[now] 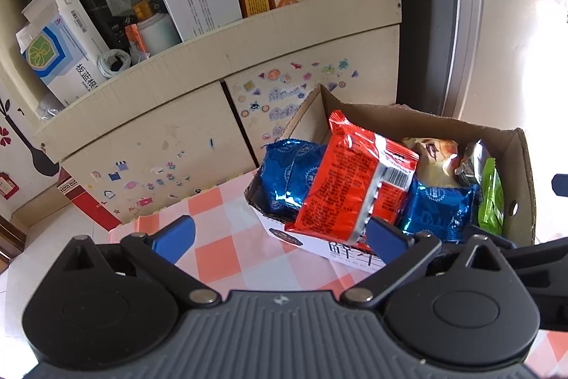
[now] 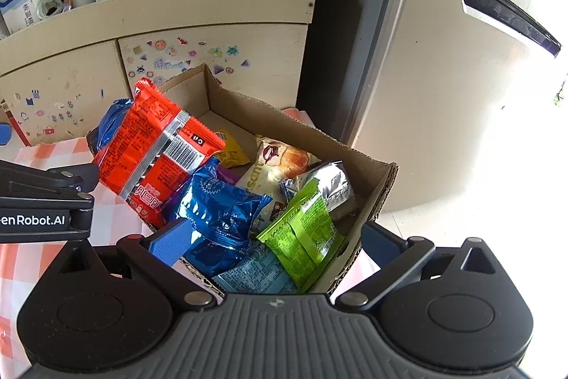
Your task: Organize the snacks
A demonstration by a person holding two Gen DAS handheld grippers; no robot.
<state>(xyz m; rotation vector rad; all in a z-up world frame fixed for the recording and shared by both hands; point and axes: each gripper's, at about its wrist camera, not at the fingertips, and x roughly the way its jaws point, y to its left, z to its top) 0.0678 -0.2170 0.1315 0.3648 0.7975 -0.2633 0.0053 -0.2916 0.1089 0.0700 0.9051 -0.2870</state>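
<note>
A cardboard box stands on the checked tablecloth and holds several snack packets. A red packet leans upright across its near wall, between two blue packets. A green packet stands at the right. My left gripper is open and empty, just in front of the box; its right finger is beside the red packet's lower edge. In the right wrist view my right gripper is open over the box, above a blue packet and the green packet; the red packet leans at the left.
A cream cabinet with stickers stands behind the table; its shelf holds boxes and bottles. A fridge door is at the right. The pink checked cloth covers the table. My left gripper's body shows in the right wrist view.
</note>
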